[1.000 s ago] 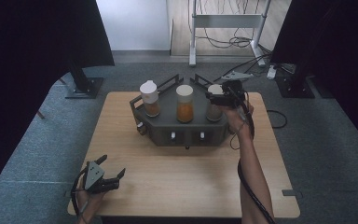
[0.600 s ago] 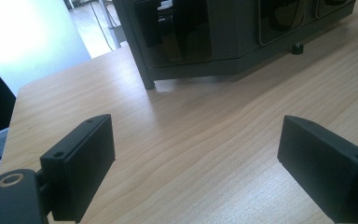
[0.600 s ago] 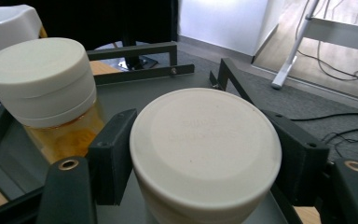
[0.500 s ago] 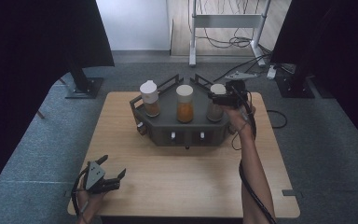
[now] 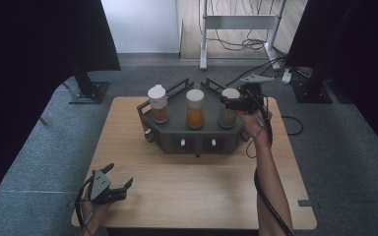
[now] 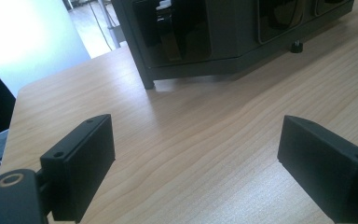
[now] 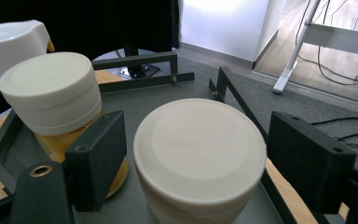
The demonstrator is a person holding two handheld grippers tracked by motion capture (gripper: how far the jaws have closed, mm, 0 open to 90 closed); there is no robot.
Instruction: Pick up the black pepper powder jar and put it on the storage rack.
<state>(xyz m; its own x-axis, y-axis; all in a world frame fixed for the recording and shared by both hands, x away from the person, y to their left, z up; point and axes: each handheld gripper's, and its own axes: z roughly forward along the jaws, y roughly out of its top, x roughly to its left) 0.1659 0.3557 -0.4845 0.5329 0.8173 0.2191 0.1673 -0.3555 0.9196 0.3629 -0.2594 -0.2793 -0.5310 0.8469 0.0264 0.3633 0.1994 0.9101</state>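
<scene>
Black blocky tool (image 7: 193, 154) jaws, screw holes, trailing black cable.

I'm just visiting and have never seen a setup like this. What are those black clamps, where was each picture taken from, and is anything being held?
A person holds a two-jaw clamp in each hand. The high view looks down on a wooden table; the other two cameras ride on the clamps. On the table stands a dark tray with three white-lidded jars. The right gripper has just been opening: its jaws flank the right jar with gaps on both sides, so nothing is gripped. The left gripper rests open near the table's front corner, with nothing between its jaws.
</scene>
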